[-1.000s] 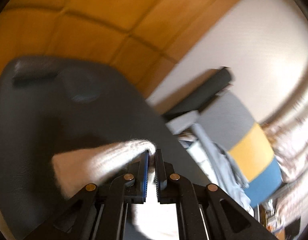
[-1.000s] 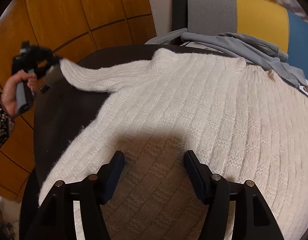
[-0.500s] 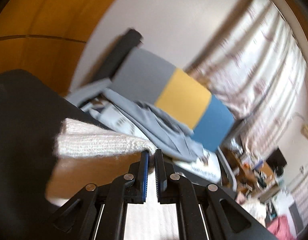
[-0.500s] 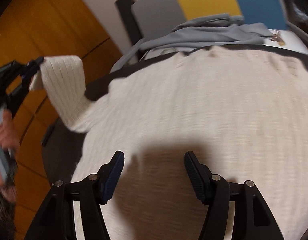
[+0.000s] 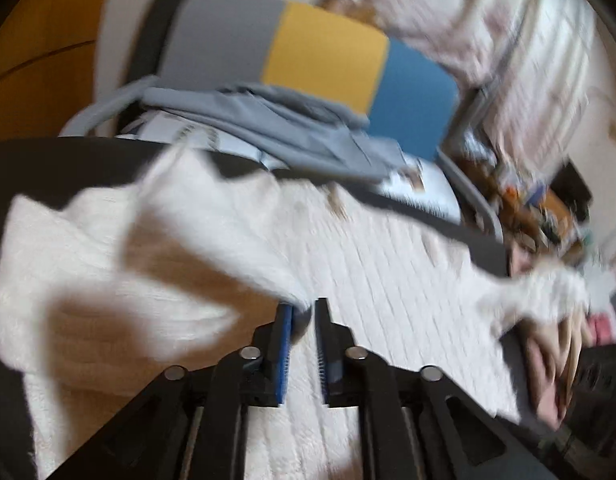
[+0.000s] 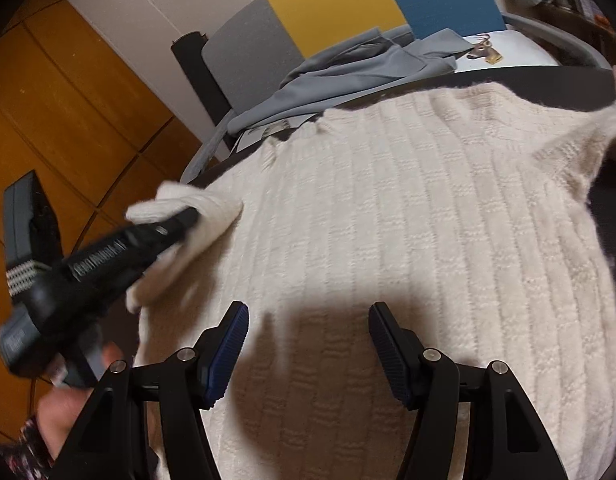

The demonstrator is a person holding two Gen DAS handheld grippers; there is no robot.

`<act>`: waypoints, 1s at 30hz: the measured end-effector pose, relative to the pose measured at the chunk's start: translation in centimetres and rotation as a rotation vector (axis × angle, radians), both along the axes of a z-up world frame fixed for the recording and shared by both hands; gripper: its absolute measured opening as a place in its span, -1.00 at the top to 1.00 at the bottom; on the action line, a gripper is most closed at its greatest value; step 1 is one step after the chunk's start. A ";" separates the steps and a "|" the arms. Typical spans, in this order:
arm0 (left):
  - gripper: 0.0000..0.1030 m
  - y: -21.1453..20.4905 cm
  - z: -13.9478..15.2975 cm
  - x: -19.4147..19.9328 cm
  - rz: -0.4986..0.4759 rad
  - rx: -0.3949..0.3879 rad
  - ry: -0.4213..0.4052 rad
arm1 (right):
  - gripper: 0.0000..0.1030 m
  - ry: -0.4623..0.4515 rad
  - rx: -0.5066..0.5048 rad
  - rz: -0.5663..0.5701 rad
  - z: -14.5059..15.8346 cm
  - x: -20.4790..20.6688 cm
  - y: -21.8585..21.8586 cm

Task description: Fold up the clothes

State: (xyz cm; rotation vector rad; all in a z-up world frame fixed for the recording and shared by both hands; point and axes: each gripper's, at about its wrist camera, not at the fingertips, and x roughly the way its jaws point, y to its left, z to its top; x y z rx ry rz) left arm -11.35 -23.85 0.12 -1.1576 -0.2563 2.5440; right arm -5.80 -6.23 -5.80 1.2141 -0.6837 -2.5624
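Note:
A cream knitted sweater (image 6: 388,220) lies spread flat on the dark table (image 6: 508,80). Its left sleeve (image 5: 207,232) is folded in over the body, and the cuff hangs at the tips of my left gripper (image 5: 303,308). Those jaws are opening: a narrow gap shows, with the cuff still between them against the left pad. In the right wrist view the left gripper (image 6: 187,216) rests its tip on that sleeve (image 6: 175,200). My right gripper (image 6: 308,320) hovers open above the sweater's lower body with nothing between its fingers. The other sleeve (image 6: 580,140) stretches out to the right.
A chair with a grey, yellow and blue back (image 6: 328,12) stands behind the table, with a grey garment (image 6: 348,76) draped on its seat. Orange wooden panels (image 6: 67,100) fill the left. A hand (image 5: 556,340) shows at the right edge near the other sleeve.
My left gripper has carried the sleeve from out at the table's left side in over the sweater's body, and its jaws have parted slightly. The right gripper shifted and rolled, still open.

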 end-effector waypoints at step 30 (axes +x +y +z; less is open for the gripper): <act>0.70 -15.2 -3.4 0.6 0.241 0.234 -0.109 | 0.83 -0.075 -0.261 -0.078 2.8 -11.2 -2.3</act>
